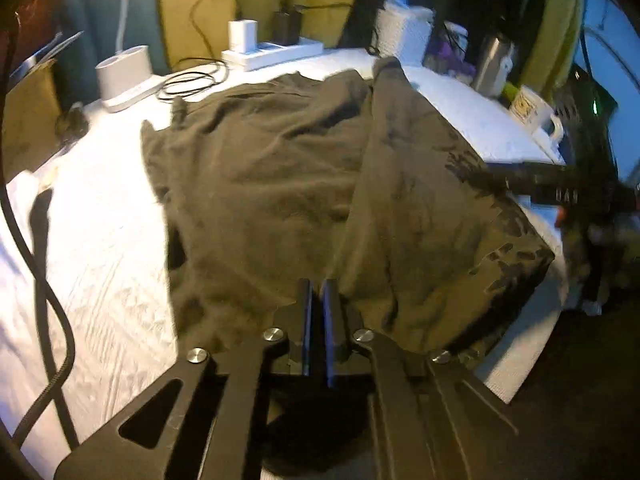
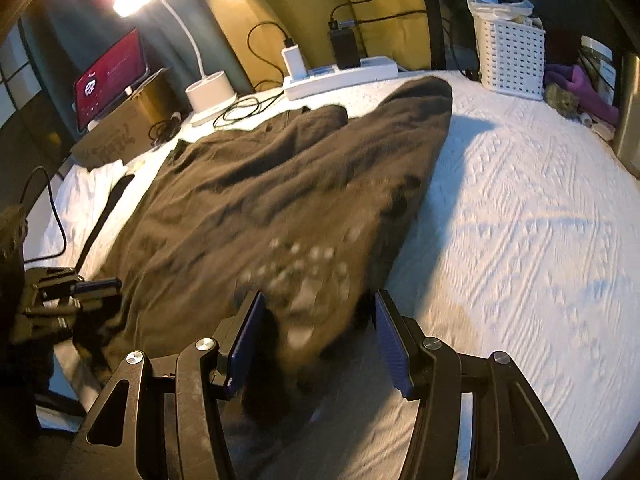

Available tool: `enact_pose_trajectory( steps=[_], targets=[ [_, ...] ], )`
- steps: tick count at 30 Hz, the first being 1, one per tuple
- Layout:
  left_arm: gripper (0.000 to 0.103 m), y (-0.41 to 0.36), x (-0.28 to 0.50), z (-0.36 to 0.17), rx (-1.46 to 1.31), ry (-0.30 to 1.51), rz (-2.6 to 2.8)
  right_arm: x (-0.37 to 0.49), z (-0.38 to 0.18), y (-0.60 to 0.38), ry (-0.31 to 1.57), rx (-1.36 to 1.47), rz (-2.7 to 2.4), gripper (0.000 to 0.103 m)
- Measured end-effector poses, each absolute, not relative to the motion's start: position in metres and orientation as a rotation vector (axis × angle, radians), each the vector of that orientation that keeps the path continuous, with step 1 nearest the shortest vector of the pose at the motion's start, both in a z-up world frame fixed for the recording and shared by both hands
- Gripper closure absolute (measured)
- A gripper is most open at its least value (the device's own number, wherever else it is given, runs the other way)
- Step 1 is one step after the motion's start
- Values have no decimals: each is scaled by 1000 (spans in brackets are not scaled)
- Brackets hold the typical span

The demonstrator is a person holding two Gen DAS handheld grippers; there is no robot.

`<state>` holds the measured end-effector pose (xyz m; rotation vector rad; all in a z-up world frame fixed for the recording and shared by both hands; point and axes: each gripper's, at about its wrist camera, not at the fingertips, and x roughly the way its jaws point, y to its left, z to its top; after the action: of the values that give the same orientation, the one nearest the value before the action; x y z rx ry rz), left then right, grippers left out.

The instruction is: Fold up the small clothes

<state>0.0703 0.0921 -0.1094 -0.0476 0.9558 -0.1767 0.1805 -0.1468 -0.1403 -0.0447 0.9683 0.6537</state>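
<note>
Evidently the dark olive T-shirt (image 1: 280,168) lies spread over most of the white-covered bed (image 1: 100,240), its right side already flipped inward as a long flap, hem at the near edge and collar toward the far edge by the power strip (image 2: 340,74), so each gripper can take a near corner. Left gripper (image 1: 318,300) has its fingers pressed together at the hem, though whether cloth sits between them I cannot tell. Right gripper (image 2: 320,320) holds its fingers spread either side of the printed near corner (image 2: 304,276), probably poised to pinch there and carry the fold
</note>
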Motion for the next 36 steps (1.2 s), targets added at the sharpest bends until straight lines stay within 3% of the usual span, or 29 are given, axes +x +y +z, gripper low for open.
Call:
enact_pose_trajectory(
  steps=[10, 21, 22, 23, 25, 36],
  targets=[
    [99, 109, 53, -103, -84, 975, -91, 168, -143, -153, 940, -39, 670, 39],
    [95, 75, 121, -82, -53, 937, -126, 202, -131, -171, 904, 0, 679, 39],
    [89, 70, 131, -81, -45, 937, -132, 206, -130, -173, 902, 4, 679, 39],
    [73, 66, 139, -81, -35, 936, -134, 210, -130, -175, 902, 7, 679, 39],
    [53, 59, 151, -79, -22, 925, -123, 217, -131, -179, 901, 16, 680, 39],
    [53, 30, 219, -84, 9, 954, -158, 253, -138, -202, 908, 45, 665, 39]
  ],
)
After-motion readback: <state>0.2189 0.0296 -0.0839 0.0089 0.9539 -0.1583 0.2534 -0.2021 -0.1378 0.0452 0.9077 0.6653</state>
